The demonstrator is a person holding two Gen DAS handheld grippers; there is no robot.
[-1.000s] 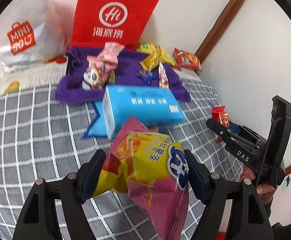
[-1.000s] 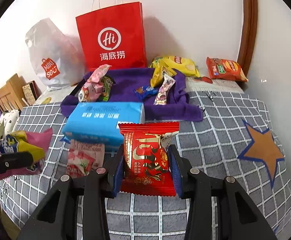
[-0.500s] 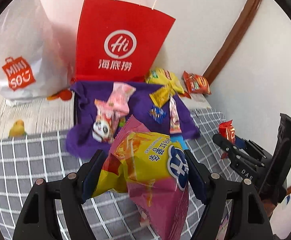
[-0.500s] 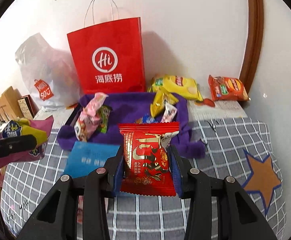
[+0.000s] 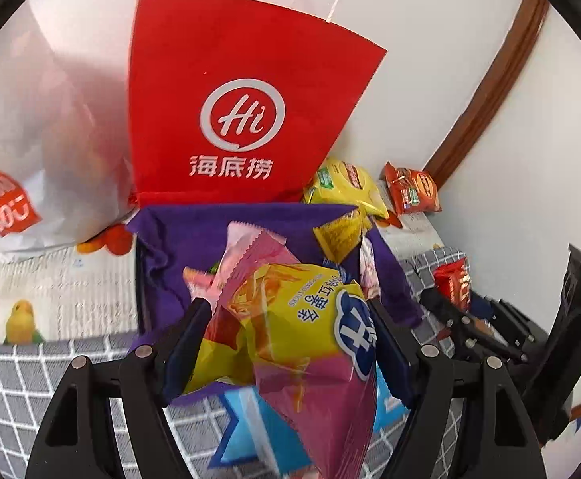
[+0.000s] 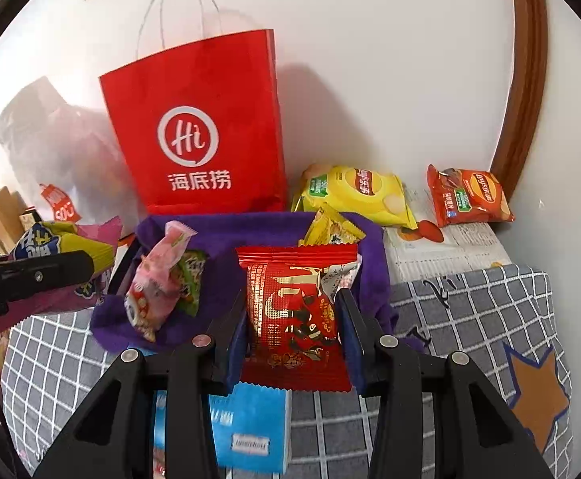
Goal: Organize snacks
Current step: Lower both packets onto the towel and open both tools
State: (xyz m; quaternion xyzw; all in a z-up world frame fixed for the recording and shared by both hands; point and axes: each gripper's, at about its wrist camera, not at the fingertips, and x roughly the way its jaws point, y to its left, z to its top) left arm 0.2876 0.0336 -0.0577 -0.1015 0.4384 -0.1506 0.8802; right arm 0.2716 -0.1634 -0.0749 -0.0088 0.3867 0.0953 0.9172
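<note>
My left gripper [image 5: 286, 339] is shut on a puffy yellow and pink chip bag [image 5: 290, 327], held in the air just short of the purple cloth-lined tray [image 5: 194, 231]. In the right wrist view my right gripper [image 6: 292, 331] is shut on a flat red snack packet [image 6: 290, 319], also in the air in front of the same tray [image 6: 226, 235]. Several small snacks lie in the tray: a pink packet [image 6: 159, 279] at left, a small yellow packet [image 6: 330, 229] at back right. The left gripper shows at the left edge of that view [image 6: 31, 275], the right gripper at the right of the left wrist view [image 5: 486, 331].
A red paper bag [image 6: 198, 135] stands against the wall behind the tray, a white plastic bag [image 5: 23, 139] left of it. A yellow chip bag [image 6: 354, 191] and an orange chip bag [image 6: 466, 195] lie at the back right. A blue tissue pack [image 6: 246, 427] lies on the grey checked cover below the grippers.
Both grippers have moved forward toward the purple tray and the red bag, each keeping its snack. The blue tissue pack has slid beneath them in both views.
</note>
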